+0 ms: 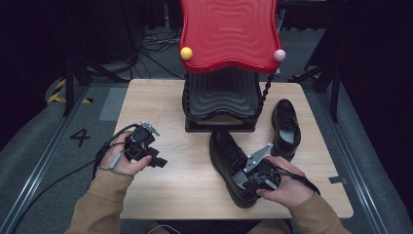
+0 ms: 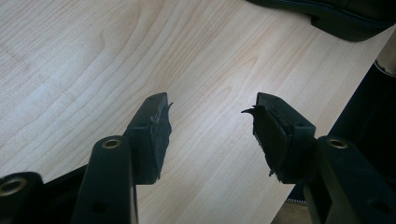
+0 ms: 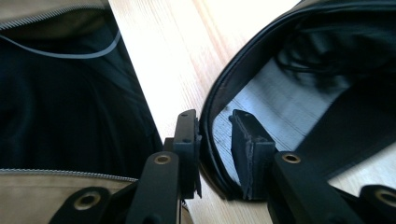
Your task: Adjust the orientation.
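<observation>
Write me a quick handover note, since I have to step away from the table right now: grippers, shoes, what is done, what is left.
Left gripper: open, holding nothing, over bare table.
Right gripper: jaws straddle the heel rim of the near shoe, one inside, one outside; not clamped, a gap shows.
Near shoe lies on the table in front of the rack. Second shoe stands to the right of the rack.
Done: nothing on the rack yet.
Left: probably both shoes onto the rack.
</observation>
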`<action>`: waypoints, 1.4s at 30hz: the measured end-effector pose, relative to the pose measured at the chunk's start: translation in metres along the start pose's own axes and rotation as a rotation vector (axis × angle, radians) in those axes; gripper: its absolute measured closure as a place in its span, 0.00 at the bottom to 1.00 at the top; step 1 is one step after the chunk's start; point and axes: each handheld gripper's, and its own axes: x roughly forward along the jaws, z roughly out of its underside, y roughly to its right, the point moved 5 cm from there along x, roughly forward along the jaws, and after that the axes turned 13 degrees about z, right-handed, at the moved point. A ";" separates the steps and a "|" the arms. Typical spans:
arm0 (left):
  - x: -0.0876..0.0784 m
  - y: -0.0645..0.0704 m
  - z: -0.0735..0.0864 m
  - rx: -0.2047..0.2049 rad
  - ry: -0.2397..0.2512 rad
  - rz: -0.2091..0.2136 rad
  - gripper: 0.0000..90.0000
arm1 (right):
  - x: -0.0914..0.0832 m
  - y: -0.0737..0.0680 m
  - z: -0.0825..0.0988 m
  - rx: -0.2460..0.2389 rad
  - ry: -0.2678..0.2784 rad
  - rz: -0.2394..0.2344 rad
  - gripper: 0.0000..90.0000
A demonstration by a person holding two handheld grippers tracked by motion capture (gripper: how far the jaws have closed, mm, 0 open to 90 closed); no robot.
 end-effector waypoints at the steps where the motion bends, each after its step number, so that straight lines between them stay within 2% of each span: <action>1: 0.000 -0.001 0.000 -0.001 0.000 0.001 0.52 | -0.004 0.002 0.001 0.014 0.016 0.000 0.79; 5: 0.000 -0.006 -0.002 -0.008 0.006 -0.003 0.52 | -0.020 0.015 0.007 0.083 0.085 0.000 0.78; 6: 0.000 -0.006 -0.002 -0.008 0.006 -0.003 0.52 | -0.020 0.015 0.007 0.083 0.085 0.000 0.78; 8: 0.001 -0.006 -0.002 -0.015 0.003 0.000 0.52 | -0.029 0.022 0.009 0.093 0.119 0.046 0.79; 10: 0.003 -0.007 -0.002 -0.014 0.000 0.001 0.52 | -0.036 0.029 0.011 0.126 0.143 0.074 0.79; 13: 0.004 -0.007 -0.001 -0.020 -0.003 0.003 0.52 | -0.047 0.048 0.018 0.208 0.163 0.177 0.78; 16: 0.003 -0.007 -0.001 -0.018 -0.003 0.002 0.52 | -0.052 0.072 0.028 0.311 0.173 0.282 0.77; 18: 0.003 -0.007 -0.001 -0.020 -0.002 0.001 0.52 | -0.053 0.083 0.034 0.363 0.179 0.333 0.76; 23: 0.003 -0.007 0.000 -0.025 0.000 -0.003 0.52 | -0.053 0.106 0.048 0.439 0.178 0.411 0.74; 30: 0.003 -0.007 0.001 -0.022 -0.002 -0.001 0.52 | -0.046 0.126 0.061 0.510 0.182 0.459 0.71; 32: 0.002 -0.006 0.002 -0.023 0.000 -0.003 0.52 | -0.046 0.128 0.062 0.517 0.184 0.465 0.70; 36: 0.001 -0.007 0.004 -0.029 0.004 -0.006 0.52 | -0.042 0.138 0.066 0.530 0.187 0.506 0.64; 38: 0.000 -0.007 0.006 -0.033 0.006 -0.009 0.52 | -0.039 0.142 0.069 0.549 0.178 0.508 0.63; 42: -0.001 -0.007 0.010 -0.040 0.009 -0.012 0.52 | -0.035 0.147 0.071 0.600 0.164 0.479 0.64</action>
